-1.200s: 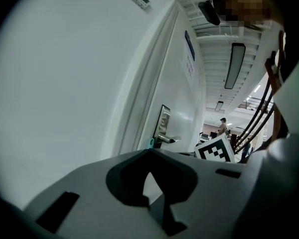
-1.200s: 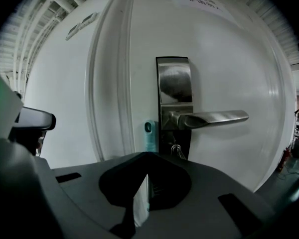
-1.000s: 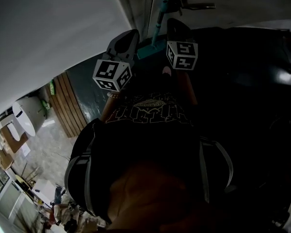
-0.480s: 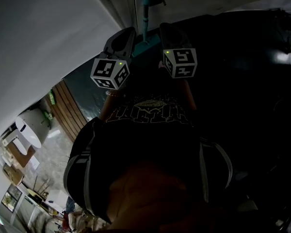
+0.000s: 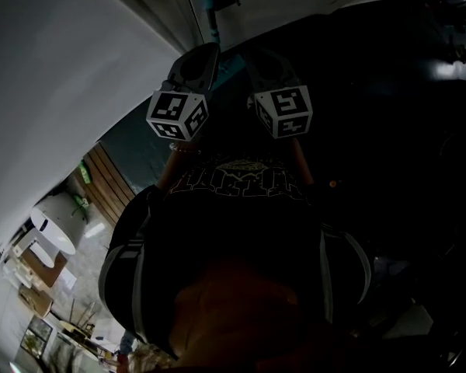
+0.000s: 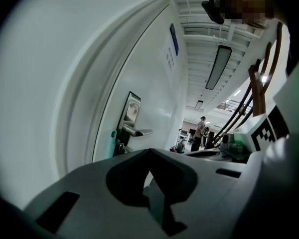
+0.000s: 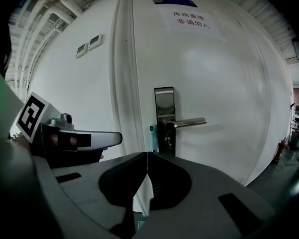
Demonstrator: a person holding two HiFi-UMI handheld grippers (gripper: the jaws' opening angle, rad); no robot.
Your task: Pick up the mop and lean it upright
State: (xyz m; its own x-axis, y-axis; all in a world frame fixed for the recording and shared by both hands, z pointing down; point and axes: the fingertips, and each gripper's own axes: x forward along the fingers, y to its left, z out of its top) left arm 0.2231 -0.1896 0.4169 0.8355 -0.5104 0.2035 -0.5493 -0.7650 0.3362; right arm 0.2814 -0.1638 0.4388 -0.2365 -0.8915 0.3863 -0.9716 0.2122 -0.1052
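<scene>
The teal mop handle (image 7: 152, 138) stands upright against the white door (image 7: 224, 73), its top end just beside the lock plate (image 7: 164, 113) and below the door lever (image 7: 189, 122). Its long axis runs vertically, along the door's edge. The mop head is not in view, as the lower part is hidden behind the gripper bodies.

Seen from the right gripper (image 7: 147, 154), the handle lies straight ahead, just above the tips and a shade to their right. From the left gripper (image 6: 149, 151), the same mop handle (image 6: 113, 142) sits ahead but clearly off to the left of the tips, so the right gripper is the better aligned of the two. In the head view the pole (image 5: 213, 29) rises beyond and between both grippers, apart from each.

The jaws of both grippers are pressed together, tip to tip, with nothing between them.

Judging by how it stands, the mop looks already leaned in place. Any further grasp would need the jaws parted first and brought in across the vertical pole.
</scene>
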